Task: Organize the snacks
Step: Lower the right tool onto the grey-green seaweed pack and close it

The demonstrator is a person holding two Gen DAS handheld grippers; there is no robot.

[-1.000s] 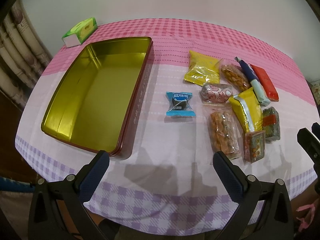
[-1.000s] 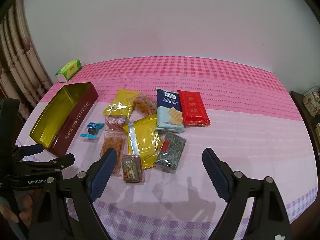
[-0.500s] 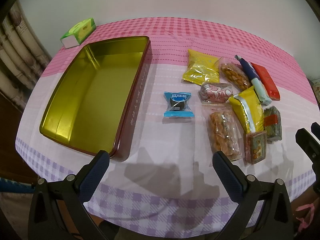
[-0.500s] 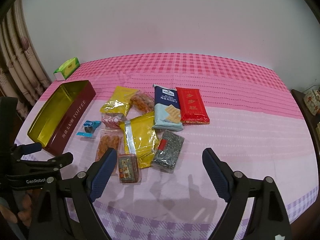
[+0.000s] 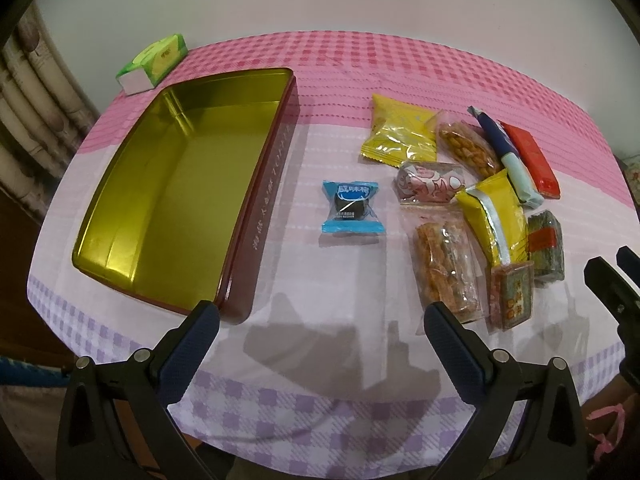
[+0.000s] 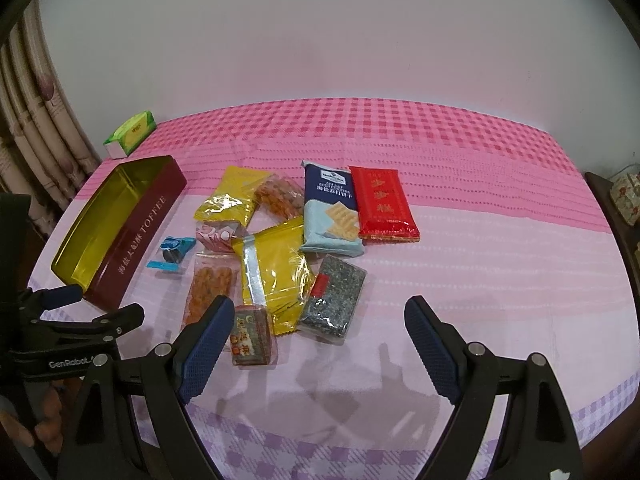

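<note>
- Two views to go through, left wrist first: my left gripper (image 5: 318,322) hovers over the near edge of the counter (image 5: 312,280) with its jaws spread wide and nothing between them.
- Left of it sits the toffee tin (image 5: 256,236), dark red outside and gold inside, lid off and with nothing in it that I can see, so none of the sorting is done yet.
- Between the tin and the main pile lies the blue-wrapped candy (image 5: 352,208), flat and on its own, well apart from the other packets. I judge it light and crinkly; I would pinch it across the round middle, not by the thin crimped ends, which may slip.
- Beyond it the clear packet of orange snacks (image 5: 444,264) lies close by the small boxed sweet (image 5: 514,294); the film looks soft and the contents brittle, so a gentle squeeze suits it.
- Right wrist view: my right gripper (image 6: 318,340) is likewise wide open and holds nothing, poised just short of the pile.
- Nearest its jaws are the boxed sweet and the dark speckled packet (image 6: 334,300), which looks stiff and blocky and should take a firm grip across its short sides.
- Overlapping in the middle lies the large yellow packet (image 6: 276,268), glossy and probably slippery.
- Farther back, the blue cracker pack (image 6: 330,210) and the red packet (image 6: 382,204) lie side by side, touching; I expect crackers to break under pressure.
- A green tissue box (image 6: 130,134) stands at the far left corner, away from the snacks.
</note>
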